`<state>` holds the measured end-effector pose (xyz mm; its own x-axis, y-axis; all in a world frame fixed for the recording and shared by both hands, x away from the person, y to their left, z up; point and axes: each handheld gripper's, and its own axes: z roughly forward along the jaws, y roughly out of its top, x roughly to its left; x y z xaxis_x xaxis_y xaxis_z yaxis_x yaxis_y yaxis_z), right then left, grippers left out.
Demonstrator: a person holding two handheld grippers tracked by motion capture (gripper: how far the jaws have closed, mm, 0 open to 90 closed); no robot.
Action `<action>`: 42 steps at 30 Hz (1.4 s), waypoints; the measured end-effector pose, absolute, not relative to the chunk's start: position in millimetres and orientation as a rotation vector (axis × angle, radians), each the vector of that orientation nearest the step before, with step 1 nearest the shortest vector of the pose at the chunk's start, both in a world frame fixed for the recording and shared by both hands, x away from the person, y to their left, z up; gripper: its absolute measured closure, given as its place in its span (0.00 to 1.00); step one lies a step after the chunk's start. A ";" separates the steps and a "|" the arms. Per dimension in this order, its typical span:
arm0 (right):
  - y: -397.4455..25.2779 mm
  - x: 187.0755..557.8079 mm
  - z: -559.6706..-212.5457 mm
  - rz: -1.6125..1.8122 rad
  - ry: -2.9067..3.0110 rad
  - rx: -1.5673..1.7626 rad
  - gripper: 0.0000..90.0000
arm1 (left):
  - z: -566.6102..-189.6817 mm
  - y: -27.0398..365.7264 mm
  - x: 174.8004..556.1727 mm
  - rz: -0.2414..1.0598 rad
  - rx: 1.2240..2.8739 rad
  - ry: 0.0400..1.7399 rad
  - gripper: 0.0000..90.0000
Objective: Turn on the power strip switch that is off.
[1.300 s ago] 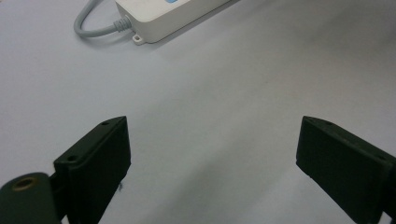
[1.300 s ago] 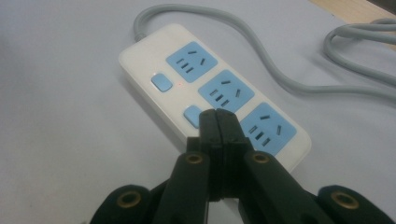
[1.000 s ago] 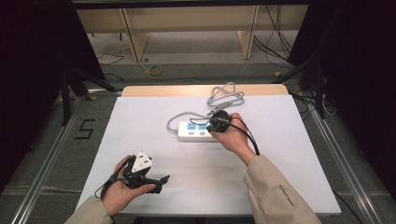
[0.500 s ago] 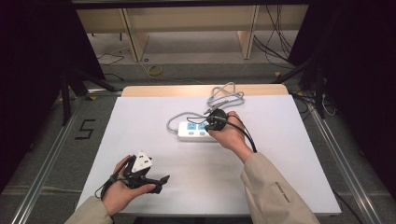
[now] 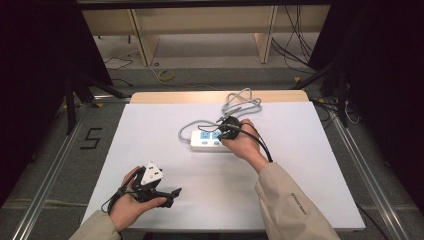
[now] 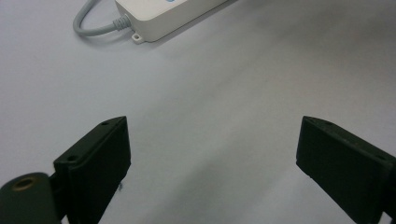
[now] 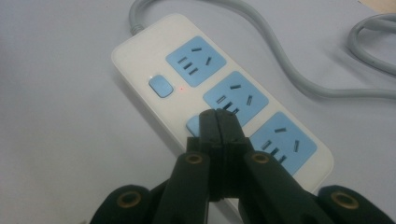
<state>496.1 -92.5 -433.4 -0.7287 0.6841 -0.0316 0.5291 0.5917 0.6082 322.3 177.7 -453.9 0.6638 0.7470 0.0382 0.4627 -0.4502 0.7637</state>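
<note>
Power strip (image 7: 219,98) lies mid-table, right gripper (image 7: 217,122) closed empty, tips on its middle switch (image 7: 193,124); may slip off or shove the strip; left gripper (image 6: 210,158) wide open, idle.

left claw (image 6: 212,154): jaws wide apart | right claw (image 7: 217,120): jaws closed together

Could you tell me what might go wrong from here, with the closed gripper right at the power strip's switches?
1. The right hand-held gripper, jaws shut, sits at the middle switch of the power strip; the tips could slide onto the neighbouring blue socket.
2. The left hand-held gripper rests open, far from the strip, so a push may shift it.
3. The grey cable loops nearby and could tug it.
</note>
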 end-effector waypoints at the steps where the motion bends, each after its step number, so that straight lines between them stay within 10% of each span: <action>1: -92.4 496.5 -433.5 0.848 2.561 0.994 1.00 | -453.9 177.6 322.3 0.480 2.123 0.930 0.11; 42: -72.3 509.9 -440.6 0.756 2.610 1.002 1.00 | -454.1 179.3 321.0 0.475 2.121 0.935 0.11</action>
